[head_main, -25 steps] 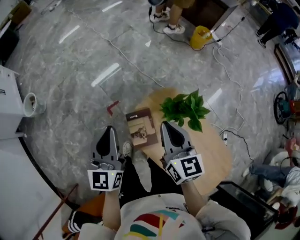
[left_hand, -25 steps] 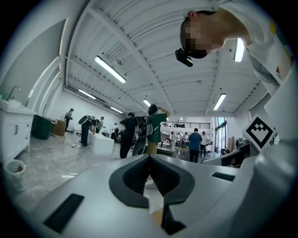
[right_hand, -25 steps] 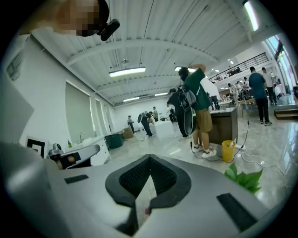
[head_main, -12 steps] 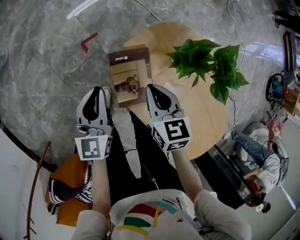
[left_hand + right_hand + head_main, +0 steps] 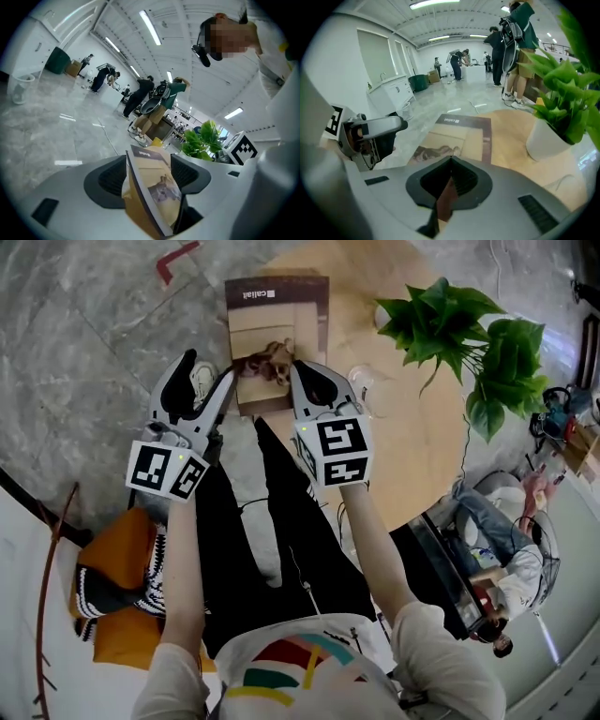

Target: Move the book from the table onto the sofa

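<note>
We see a floor (image 5: 84, 352) of grey stone, smooth and very shiny (the lamps mirror in it). The round table (image 5: 412, 456) looks like pale wood, smooth and a bit dull. The book (image 5: 277, 324) has a paper cover that is not shiny. The left gripper (image 5: 208, 371) and the right gripper (image 5: 302, 371) look like matt grey plastic. The plant's pot (image 5: 546, 138) is white and smooth.

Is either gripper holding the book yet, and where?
Nothing held. Left gripper fingers have just been opening, the book's left edge between them, unpressed; right gripper shut, empty.
</note>
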`<state>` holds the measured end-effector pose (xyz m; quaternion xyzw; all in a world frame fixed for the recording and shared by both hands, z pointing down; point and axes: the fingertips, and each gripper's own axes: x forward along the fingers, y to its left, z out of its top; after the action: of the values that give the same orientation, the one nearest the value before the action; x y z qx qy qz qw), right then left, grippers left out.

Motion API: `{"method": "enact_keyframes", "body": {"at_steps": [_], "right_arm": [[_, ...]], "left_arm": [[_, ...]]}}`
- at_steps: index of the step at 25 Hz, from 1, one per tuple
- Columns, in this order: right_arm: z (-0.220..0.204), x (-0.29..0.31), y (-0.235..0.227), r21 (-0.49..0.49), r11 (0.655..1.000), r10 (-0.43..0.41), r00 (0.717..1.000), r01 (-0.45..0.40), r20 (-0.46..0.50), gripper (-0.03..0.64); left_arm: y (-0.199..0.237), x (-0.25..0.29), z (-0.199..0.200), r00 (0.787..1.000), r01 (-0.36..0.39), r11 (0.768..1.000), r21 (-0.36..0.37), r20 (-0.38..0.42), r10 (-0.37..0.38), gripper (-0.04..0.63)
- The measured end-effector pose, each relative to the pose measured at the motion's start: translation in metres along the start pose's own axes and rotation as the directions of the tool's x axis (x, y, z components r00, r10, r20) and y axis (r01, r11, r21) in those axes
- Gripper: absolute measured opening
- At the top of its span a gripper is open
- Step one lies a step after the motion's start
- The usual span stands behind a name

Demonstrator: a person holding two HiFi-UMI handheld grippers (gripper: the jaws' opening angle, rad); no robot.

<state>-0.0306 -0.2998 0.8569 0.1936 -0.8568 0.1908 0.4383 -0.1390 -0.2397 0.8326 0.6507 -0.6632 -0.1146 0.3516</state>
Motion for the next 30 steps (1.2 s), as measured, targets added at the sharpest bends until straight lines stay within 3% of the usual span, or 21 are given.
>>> {"method": "enact_keyframes", "body": {"at_steps": [6, 14, 17, 22, 25, 30], "right_arm": [[-0.017, 0.015, 0.004, -0.063, 0.998, -0.017, 0.998, 0.013, -0.059, 0.012], [-0.014, 0.018, 0.011, -0.116, 0.993, -0.004, 0.999, -0.002, -0.049, 0.012], [-0.01, 0.021, 0.016, -0.13, 0.991, 0.017, 0.999, -0.022, -0.039, 0.012], [-0.004, 0.028, 0.032, -0.148, 0.985, 0.086, 0.996, -0.089, -0.021, 0.012], [-0.001, 0.031, 0.036, -0.155, 0.984, 0.081, 0.997, -0.083, -0.018, 0.012], [0.001, 0.033, 0.037, -0.128, 0.989, 0.08, 0.997, -0.081, -0.011, 0.012]], "left_arm": [[0.016, -0.003, -0.035, 0.996, 0.016, 0.997, -0.074, -0.089, -0.023, 0.326], [0.0, 0.003, -0.083, 0.961, 0.116, 0.971, -0.207, -0.224, -0.162, 0.347], [0.0, 0.005, -0.094, 0.948, 0.121, 0.975, -0.187, -0.27, -0.169, 0.347], [0.006, 0.006, -0.102, 0.945, 0.103, 0.971, -0.218, -0.284, -0.163, 0.347], [0.011, 0.006, -0.106, 0.942, 0.101, 0.953, -0.287, -0.28, -0.185, 0.347], [0.017, 0.007, -0.102, 0.954, 0.113, 0.896, -0.429, -0.206, -0.219, 0.334]]}}
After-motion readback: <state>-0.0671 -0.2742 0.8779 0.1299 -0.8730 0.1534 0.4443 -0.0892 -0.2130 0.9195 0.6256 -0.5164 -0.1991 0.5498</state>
